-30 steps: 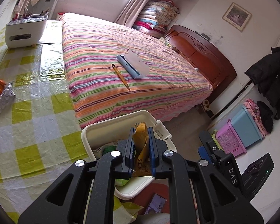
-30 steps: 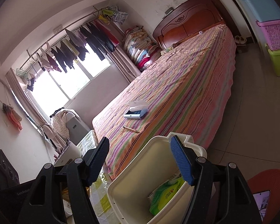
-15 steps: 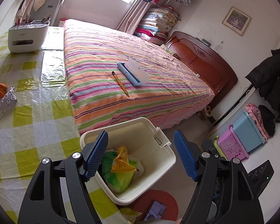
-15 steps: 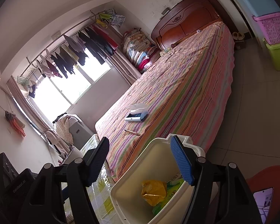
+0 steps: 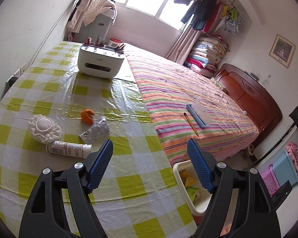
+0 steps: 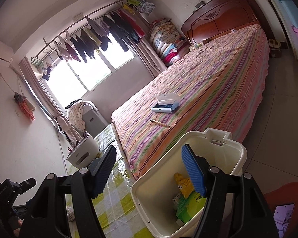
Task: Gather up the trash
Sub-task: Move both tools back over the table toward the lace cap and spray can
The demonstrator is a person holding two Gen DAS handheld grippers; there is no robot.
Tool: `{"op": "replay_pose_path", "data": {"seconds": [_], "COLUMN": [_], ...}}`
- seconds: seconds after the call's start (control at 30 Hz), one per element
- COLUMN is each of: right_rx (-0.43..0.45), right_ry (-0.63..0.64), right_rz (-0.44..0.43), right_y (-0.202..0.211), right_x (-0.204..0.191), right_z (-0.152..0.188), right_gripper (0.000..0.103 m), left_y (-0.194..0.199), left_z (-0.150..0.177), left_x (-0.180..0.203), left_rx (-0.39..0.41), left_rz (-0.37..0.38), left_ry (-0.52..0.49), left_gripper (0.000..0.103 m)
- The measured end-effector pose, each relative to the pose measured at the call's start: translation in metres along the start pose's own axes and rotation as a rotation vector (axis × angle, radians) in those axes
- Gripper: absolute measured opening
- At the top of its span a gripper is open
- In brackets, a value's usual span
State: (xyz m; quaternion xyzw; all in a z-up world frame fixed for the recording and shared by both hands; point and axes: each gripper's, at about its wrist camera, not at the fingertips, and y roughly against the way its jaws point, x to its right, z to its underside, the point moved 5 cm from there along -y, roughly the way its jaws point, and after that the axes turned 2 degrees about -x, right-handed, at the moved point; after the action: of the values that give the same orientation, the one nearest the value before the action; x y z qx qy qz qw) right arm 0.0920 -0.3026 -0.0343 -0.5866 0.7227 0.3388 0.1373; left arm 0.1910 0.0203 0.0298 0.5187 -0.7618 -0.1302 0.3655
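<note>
Checked tablecloth (image 5: 129, 178) carries the orange peel (image 5: 87, 116) and foil wrapper (image 5: 95, 131). Our left gripper (image 5: 150, 166) has just opened, empty; our right gripper (image 6: 149, 170) holds the bin (image 6: 236, 154) rim loosely, wrappers (image 6: 188, 198) inside.

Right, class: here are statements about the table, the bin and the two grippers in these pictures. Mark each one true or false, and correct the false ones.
1. The left gripper grips a yellow wrapper. False: its jaws have just been opening and nothing is between them.
2. An orange peel lies on the checked tablecloth. True.
3. The white bin is empty. False: it holds a yellow wrapper and a green packet.
4. A pencil lies on the striped bed. True.
5. The white tube stands upright. False: it lies on its side.
</note>
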Motion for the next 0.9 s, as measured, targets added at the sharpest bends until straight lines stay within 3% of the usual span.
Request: {"op": "replay_pose_path", "data": {"seconds": [0.3,0.47,0.63,0.83,0.9], "right_rx": [-0.043,-0.094,-0.251,-0.394,-0.444], "right_ry": [0.037,0.109,0.244,0.558,0.679], "right_rz": [-0.016,-0.067,-0.256,-0.492,-0.550], "right_y": [-0.009,-0.018,-0.039,-0.048,-0.050], "right_x": [-0.022,-0.051,-0.108,-0.193,-0.215], "right_z": [0.015,0.031,0.059,0.115,0.136], "right_gripper": [0.066,0.066,0.066,0.066,0.066], "left_y": [0.021,0.019,0.023,0.025,0.023], "left_z": [-0.018,-0.020,-0.018,-0.016,-0.015], "left_x": [-0.094,-0.125,-0.161,-0.193,-0.200], "left_rx": [0.026,-0.011,-0.025,-0.024,-0.038], "left_rz": [-0.094,-0.137,-0.161,-0.167,-0.200], "left_ry": [0.178,0.200,0.253,0.312,0.321], "left_gripper": [0.076,0.076,0.076,0.076,0.076]}}
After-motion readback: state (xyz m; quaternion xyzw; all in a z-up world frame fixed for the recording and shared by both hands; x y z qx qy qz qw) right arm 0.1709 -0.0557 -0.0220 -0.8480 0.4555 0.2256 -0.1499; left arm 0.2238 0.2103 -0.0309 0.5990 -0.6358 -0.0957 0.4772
